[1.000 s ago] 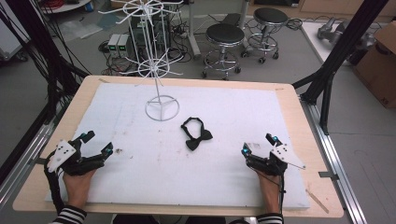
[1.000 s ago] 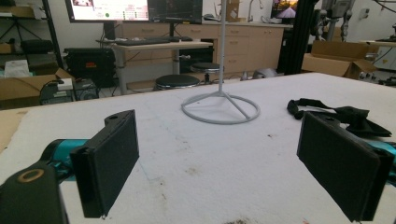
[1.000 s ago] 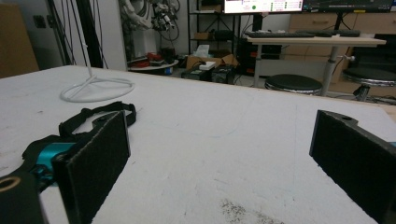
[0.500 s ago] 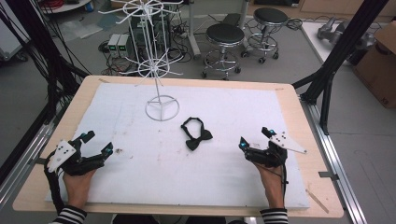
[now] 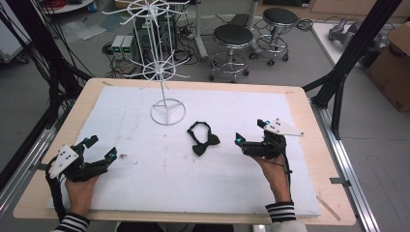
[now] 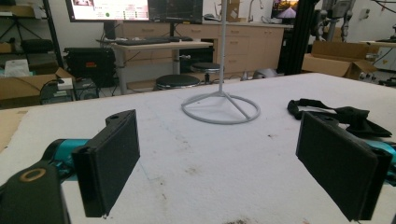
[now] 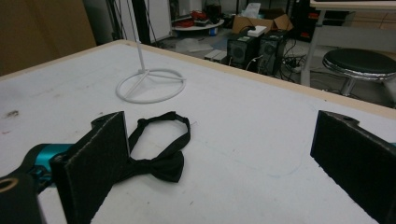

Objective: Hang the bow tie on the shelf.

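A black bow tie lies flat on the white mat, its strap looped toward the far side. The same bow tie shows close ahead in the right gripper view, beside the left jaw. My right gripper is open, a short way right of the tie and pointing at it. A white wire display stand rises behind the tie, its ring base on the mat. My left gripper rests open at the mat's near left, far from the tie.
The white mat covers a wooden table. Round stools and electronics boxes stand on the floor beyond the far edge. Black frame posts flank the table. A cardboard box sits at far right.
My right gripper has moved left and forward toward the bow tie. The left gripper and the tie have stayed put.
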